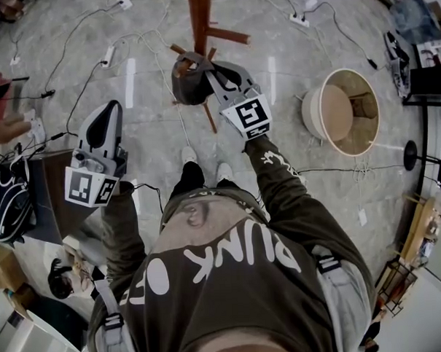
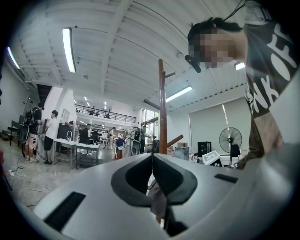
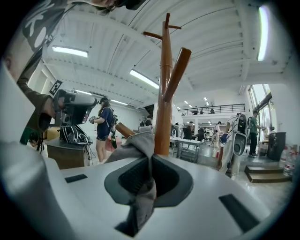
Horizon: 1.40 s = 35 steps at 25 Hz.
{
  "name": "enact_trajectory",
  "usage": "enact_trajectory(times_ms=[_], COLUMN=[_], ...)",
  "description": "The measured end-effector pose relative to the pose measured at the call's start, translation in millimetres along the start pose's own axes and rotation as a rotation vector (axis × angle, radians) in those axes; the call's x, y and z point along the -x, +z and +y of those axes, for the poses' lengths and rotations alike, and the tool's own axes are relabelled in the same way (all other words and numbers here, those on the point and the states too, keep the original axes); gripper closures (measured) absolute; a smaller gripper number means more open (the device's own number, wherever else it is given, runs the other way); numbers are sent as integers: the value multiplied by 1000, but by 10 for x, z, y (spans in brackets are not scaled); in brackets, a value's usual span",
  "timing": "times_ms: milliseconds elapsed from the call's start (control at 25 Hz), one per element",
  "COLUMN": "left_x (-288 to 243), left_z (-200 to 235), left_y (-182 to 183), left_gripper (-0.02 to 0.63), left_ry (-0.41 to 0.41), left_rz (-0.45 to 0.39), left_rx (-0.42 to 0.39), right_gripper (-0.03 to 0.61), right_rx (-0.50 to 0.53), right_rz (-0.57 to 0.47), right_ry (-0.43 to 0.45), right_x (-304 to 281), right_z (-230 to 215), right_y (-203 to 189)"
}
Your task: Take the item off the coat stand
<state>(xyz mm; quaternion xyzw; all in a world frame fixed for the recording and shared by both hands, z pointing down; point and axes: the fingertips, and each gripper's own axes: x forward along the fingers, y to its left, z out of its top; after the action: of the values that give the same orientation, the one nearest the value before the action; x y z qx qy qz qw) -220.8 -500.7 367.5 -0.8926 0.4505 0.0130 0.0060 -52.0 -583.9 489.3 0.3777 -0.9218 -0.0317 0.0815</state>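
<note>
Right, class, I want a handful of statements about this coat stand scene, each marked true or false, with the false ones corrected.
1. The right gripper is shut on the grey fabric cap. True.
2. The left gripper also grips the cap. False: it is shut on nothing and is held off to the side, apart from the stand.
3. A round, light wooden basket stands on the floor to the person's right. True.
4. The brown wooden coat stand lies tipped over on the floor. False: it stands upright, with its pegs angling upward.
</note>
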Motion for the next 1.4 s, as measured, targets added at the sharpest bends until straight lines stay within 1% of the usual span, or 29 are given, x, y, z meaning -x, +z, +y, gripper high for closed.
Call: enact_trajectory(times_ms=[240,480,760,880,1200,1400], left_x=[74,192,314,349,547,684], left_z=[-57,-129,-294,-379,-780,-1166], left_y=[56,111,188,212,292,297], left_gripper=[607,607,607,607,607,607], left_ry=[-3,1,-1,-1,8,29], left_rz=[-11,-19,-38,-44,-62,-63], left_rx=[-9,-16,-24,-28,-45,-62], right_gripper=[548,549,549,549,549,549], right_rx=[19,31,56,49,60,70], right_rz=[-55,-103,-113,-126,-149,-180], right_ry=[19,36,69,76,70,72], right_x=[125,281,538,675,1182,1574], right_z=[123,297,544,618,709,686], right_y=[318,539,628,680,756,784])
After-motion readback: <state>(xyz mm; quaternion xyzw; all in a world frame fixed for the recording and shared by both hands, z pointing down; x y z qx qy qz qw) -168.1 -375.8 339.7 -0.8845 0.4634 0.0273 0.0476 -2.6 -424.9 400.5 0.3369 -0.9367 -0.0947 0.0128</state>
